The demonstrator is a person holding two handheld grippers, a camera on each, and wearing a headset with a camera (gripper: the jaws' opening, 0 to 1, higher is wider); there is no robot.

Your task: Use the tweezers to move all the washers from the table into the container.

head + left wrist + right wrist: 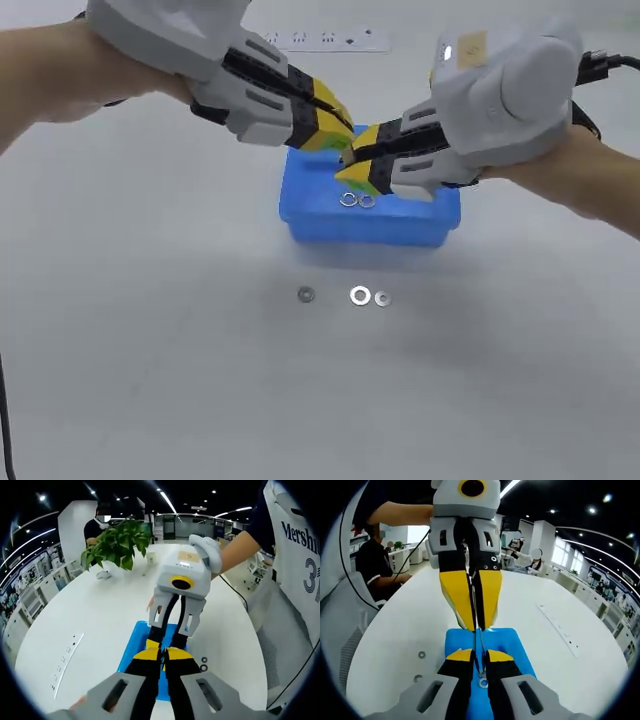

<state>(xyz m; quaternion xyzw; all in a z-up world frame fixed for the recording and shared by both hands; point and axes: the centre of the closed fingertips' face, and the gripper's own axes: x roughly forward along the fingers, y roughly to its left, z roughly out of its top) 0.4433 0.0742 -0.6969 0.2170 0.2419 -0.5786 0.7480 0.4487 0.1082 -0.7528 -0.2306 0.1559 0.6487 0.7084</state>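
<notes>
Both grippers meet nose to nose. The left gripper (338, 122) and the right gripper (356, 172) each have their jaws pinched on the thin tweezers (479, 630) running between them. Right below their tips is the blue container (365, 232), with two washers (348, 200) inside. Three loose washers (360, 295) lie on the table (150, 350), below and nearer the person.

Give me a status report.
Left claw, right claw shut on tweezers over container. Two washers inside, three on table. Nothing blocking.

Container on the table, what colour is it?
Blue plastic container, clearest in the head view.
</notes>
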